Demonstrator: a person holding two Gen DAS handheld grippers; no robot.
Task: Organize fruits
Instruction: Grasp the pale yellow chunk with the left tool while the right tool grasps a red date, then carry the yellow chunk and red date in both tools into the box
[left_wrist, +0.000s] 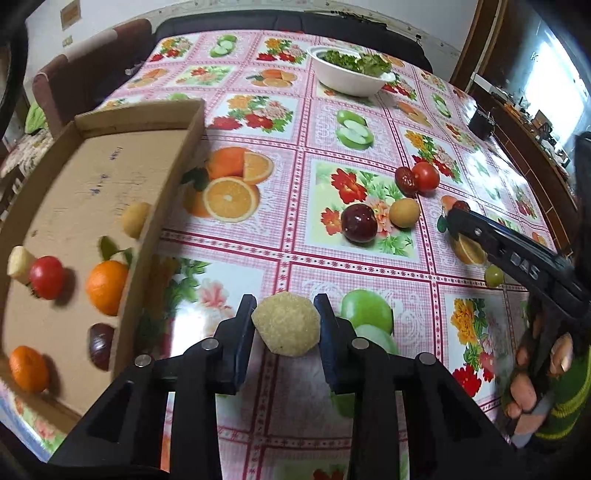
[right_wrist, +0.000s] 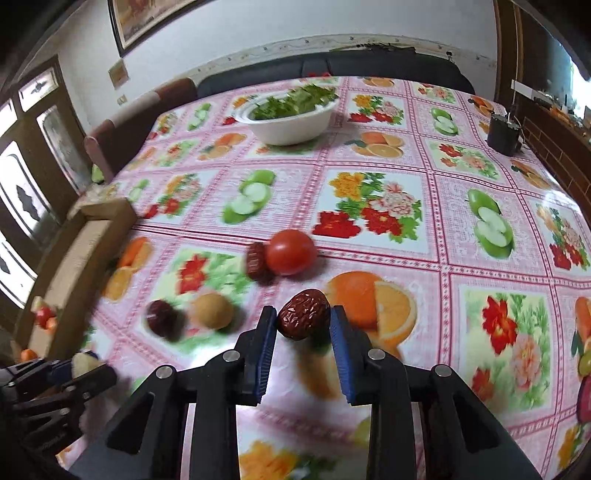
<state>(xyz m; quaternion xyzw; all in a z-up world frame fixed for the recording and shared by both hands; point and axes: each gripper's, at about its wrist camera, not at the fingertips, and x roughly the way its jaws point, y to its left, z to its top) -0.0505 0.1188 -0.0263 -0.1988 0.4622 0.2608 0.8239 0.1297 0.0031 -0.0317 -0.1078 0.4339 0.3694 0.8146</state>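
Note:
My left gripper (left_wrist: 285, 308) is shut on a pale yellow round fruit (left_wrist: 286, 325), held above the tablecloth just right of the cardboard tray (left_wrist: 162, 199). The tray holds a tomato (left_wrist: 46, 277), two oranges (left_wrist: 107, 286), a dark date (left_wrist: 100, 345) and a pale piece. My right gripper (right_wrist: 303, 318) is shut on a wrinkled red date (right_wrist: 303, 318) above the cloth. On the table lie a tomato (right_wrist: 290, 252), another date (right_wrist: 256, 260), a tan round fruit (right_wrist: 210, 311) and a dark red fruit (right_wrist: 161, 317). The right gripper also shows in the left wrist view (left_wrist: 452, 214).
A white bowl of greens (left_wrist: 351, 70) stands at the far side of the table. A green grape (left_wrist: 494, 275) lies under the right gripper's arm. A black box (right_wrist: 503, 133) sits at the far right edge. Chairs stand at the left.

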